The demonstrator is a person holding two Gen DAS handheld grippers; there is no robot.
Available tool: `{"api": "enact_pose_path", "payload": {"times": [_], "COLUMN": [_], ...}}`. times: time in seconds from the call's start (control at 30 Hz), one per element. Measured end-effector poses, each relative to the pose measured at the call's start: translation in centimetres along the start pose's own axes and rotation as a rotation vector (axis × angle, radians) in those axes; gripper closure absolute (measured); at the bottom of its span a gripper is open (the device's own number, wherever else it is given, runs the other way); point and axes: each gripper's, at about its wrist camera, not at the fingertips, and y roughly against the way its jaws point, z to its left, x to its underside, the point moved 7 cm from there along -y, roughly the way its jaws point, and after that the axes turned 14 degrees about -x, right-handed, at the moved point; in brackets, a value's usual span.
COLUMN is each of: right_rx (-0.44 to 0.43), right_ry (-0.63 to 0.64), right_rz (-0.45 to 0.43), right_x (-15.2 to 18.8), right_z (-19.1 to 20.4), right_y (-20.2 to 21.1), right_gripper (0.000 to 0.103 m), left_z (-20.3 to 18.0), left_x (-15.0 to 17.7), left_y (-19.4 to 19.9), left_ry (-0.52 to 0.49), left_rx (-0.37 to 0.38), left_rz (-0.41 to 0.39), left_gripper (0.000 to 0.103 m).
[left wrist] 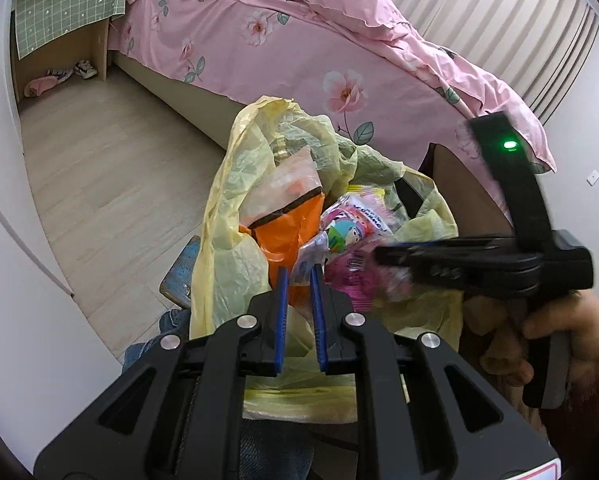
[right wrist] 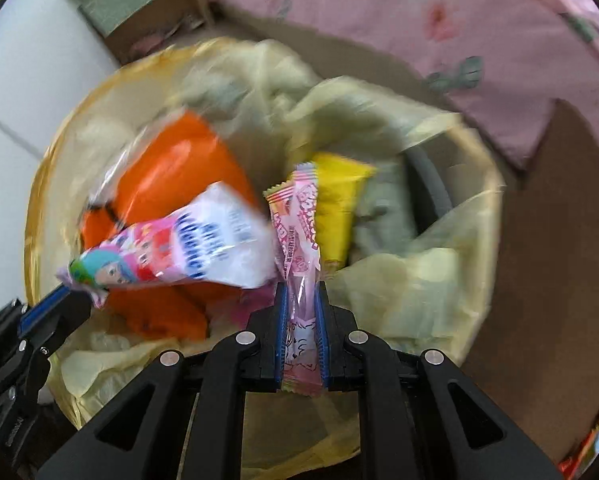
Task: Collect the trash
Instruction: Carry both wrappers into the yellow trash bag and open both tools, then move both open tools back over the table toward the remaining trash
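Observation:
A yellow trash bag (left wrist: 227,216) lines a bin and holds an orange wrapper (left wrist: 283,224) and other packets. My left gripper (left wrist: 299,276) is shut on a cartoon-printed white and pink snack packet (left wrist: 351,228), holding it over the bag's mouth. The same packet (right wrist: 187,252) shows in the right wrist view, with the left gripper (right wrist: 55,300) at its lower left end. My right gripper (right wrist: 301,300) is shut on a thin pink candy wrapper (right wrist: 299,236) above the open bag (right wrist: 411,292). A yellow packet (right wrist: 335,204) and the orange wrapper (right wrist: 179,172) lie inside.
A bed with pink floral bedding (left wrist: 299,40) stands behind the bag. A wooden nightstand under a green cloth (left wrist: 67,4) is at the back left, with shoes (left wrist: 83,69) beneath. Pale wood floor (left wrist: 111,184) lies to the left. A blue stool edge (left wrist: 179,272) is beside the bag.

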Motion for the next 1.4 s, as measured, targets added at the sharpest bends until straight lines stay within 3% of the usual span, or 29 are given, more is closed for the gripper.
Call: {"api": "enact_pose_path", "payload": {"times": [0.2, 0.23, 0.27, 0.3, 0.5, 0.7, 0.83, 0.93, 1.13, 1.27, 1.33, 1.4], "right_rx": [-0.011, -0.005, 0.0, 0.002, 0.045, 0.082, 0.127, 0.133, 0.278, 0.264, 0.254, 0.304], "right_ry": [0.07, 0.076, 0.085, 0.094, 0.119, 0.109, 0.05, 0.038, -0.058, -0.149, -0.195, -0.194], "right_rz": [-0.146, -0.164, -0.188, -0.217, -0.365, -0.524, -0.615, -0.645, -0.681, -0.758, -0.677, -0.656], "right_x": [0.9, 1.2, 1.7, 2.2, 4.8, 8.2, 12.1, 15.8, 24.4, 29.4, 31.3, 33.2], "right_z": [1.6, 1.6, 1.7, 1.8, 2.2, 1.2, -1.2, -2.4, -6.0, -8.4, -9.4, -9.7], "right_y": [3.2, 3.8, 4.5, 5.2, 10.1, 16.2, 20.0, 21.6, 24.6, 26.8, 26.2, 26.0], "right_gripper": [0.086, 0.081, 0.065, 0.058, 0.053, 0.049, 0.045, 0.043, 0.038, 0.034, 0.034, 0.034], "left_z": [-0.3, -0.4, -0.4, -0.4, -0.3, -1.7, -5.2, -8.6, -15.9, -21.0, -23.1, -24.9], "left_x": [0.0, 0.0, -0.1, -0.2, -1.1, -1.8, -0.9, 0.5, 4.3, 7.1, 8.3, 9.1], "left_y": [0.2, 0.4, 0.6, 0.7, 2.6, 5.3, 6.6, 7.3, 8.7, 8.9, 8.7, 8.4], "left_ry": [-0.012, -0.011, -0.009, -0.005, 0.007, -0.022, -0.113, -0.18, -0.353, -0.497, -0.537, -0.573], "left_rx": [0.024, 0.033, 0.043, 0.05, 0.04, 0.025, 0.071, 0.148, 0.294, 0.402, 0.434, 0.435], "left_rz": [-0.01, -0.013, -0.018, -0.023, -0.07, -0.141, -0.159, -0.142, -0.119, -0.065, -0.037, -0.03], "left_gripper": [0.092, 0.091, 0.085, 0.075, 0.063, 0.057, 0.056, 0.056, 0.054, 0.051, 0.051, 0.051]}}
